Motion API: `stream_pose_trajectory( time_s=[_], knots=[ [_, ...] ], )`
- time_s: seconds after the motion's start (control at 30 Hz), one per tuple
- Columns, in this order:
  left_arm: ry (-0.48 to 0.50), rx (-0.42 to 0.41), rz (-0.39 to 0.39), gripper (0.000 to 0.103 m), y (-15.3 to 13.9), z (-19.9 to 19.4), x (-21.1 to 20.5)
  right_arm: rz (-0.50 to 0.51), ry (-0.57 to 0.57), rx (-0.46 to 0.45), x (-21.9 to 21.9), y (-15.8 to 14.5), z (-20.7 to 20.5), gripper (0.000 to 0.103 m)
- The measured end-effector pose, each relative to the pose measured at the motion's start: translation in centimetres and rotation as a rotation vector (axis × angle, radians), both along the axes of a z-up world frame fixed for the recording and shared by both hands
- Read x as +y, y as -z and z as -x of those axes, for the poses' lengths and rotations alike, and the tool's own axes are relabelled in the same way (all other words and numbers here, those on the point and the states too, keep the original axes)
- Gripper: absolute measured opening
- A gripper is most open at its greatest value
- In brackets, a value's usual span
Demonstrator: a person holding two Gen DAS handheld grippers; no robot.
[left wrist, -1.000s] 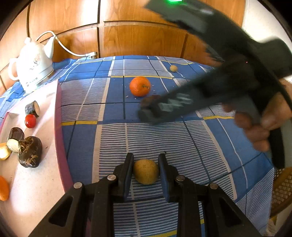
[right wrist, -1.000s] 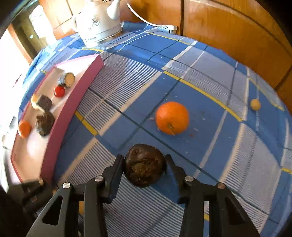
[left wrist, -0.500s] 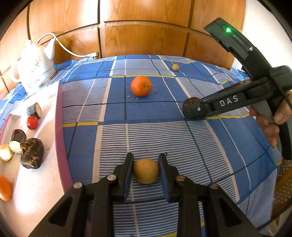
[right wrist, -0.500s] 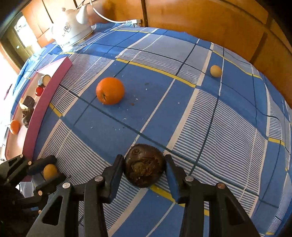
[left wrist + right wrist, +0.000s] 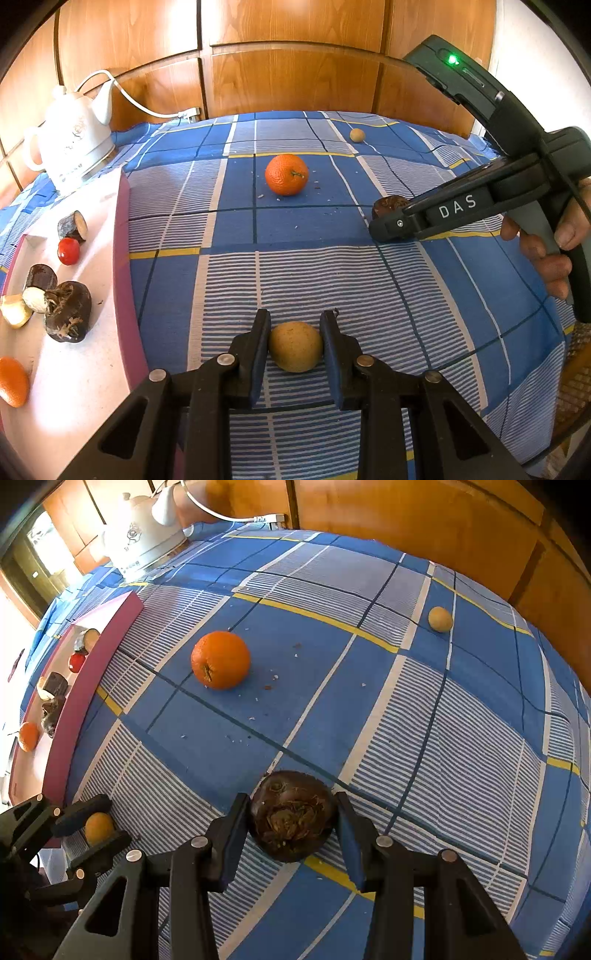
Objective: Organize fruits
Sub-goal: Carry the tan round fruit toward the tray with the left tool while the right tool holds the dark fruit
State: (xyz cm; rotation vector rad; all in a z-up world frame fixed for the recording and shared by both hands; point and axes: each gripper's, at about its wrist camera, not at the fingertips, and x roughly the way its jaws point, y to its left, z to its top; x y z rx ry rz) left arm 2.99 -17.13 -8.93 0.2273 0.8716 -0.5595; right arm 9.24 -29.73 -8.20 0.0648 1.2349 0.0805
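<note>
Partway: tray (image 5: 122, 295) already holds several fruits. Left gripper (image 5: 295, 347) jaws clamp the small yellow fruit (image 5: 294, 350), right gripper (image 5: 291, 827) jaws hold the dark brown fruit (image 5: 291, 825) — both near the cloth-covered surface (image 5: 406, 720). Orange (image 5: 220, 660) and small tan fruit (image 5: 440, 619) lie loose — not yet sorted.

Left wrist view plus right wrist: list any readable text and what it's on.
"DAS": white letters on the side of the right claw, seen from the left wrist.
White kettle: a printed emblem on the body and small marks at the base, too small to read.
Nothing else carries text.
</note>
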Motion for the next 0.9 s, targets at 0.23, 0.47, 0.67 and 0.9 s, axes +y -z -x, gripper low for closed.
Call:
stream_pose_trajectory(
  time_s=[0.23,0.47,0.67,0.9],
  knots=[
    [-0.004,-0.002,0.001,0.028,0.0,0.0,0.0,0.038,-0.02,-0.009,0.8,0.1,-0.3,0.046],
    [-0.004,0.0,0.003,0.028,-0.1,0.0,0.0,0.069,-0.048,-0.018,1.3,0.3,-0.5,0.046],
    [0.006,0.013,0.033,0.027,-0.8,-0.1,0.3,0.078,-0.063,-0.025,1.7,0.4,-0.3,0.046],
    [-0.004,-0.005,0.135,0.027,-4.5,-0.2,2.1,0.114,-0.088,-0.044,2.5,0.6,0.3,0.046]
  ],
)
